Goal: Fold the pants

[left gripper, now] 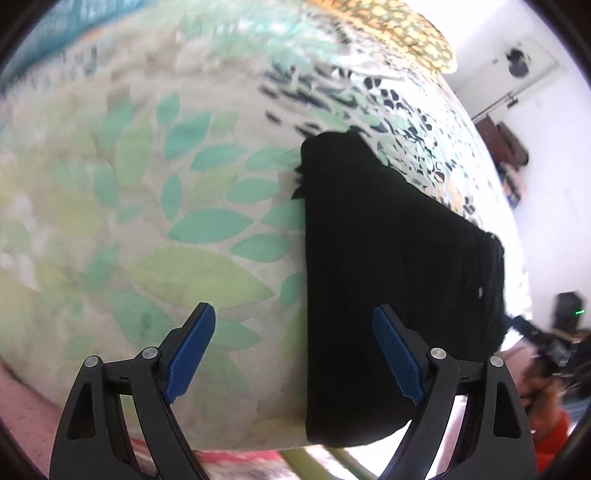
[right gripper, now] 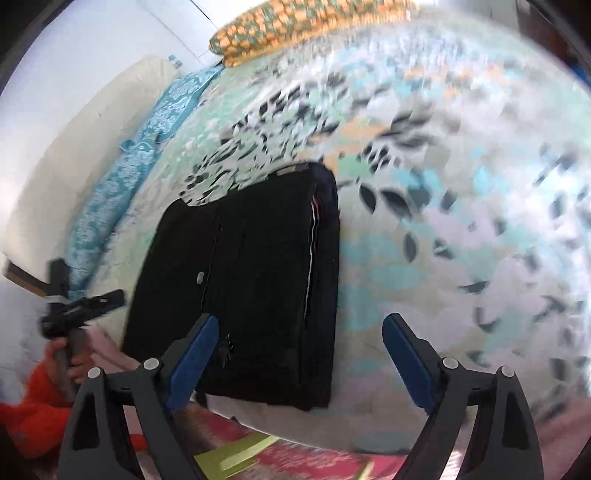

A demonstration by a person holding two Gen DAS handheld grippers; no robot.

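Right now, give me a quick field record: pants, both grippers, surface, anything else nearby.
pants: black pants, folded into a compact block, lying flat on the bed
left gripper: open, empty, above the pants' left edge
right gripper: open, empty, above the pants' right edge
contact: neither gripper holds the fabric
surface: bed with a leaf-print sheet
nearby: orange patterned pillow at the far end; blue patterned cloth along the bed's left side
image quality: motion blur in both views
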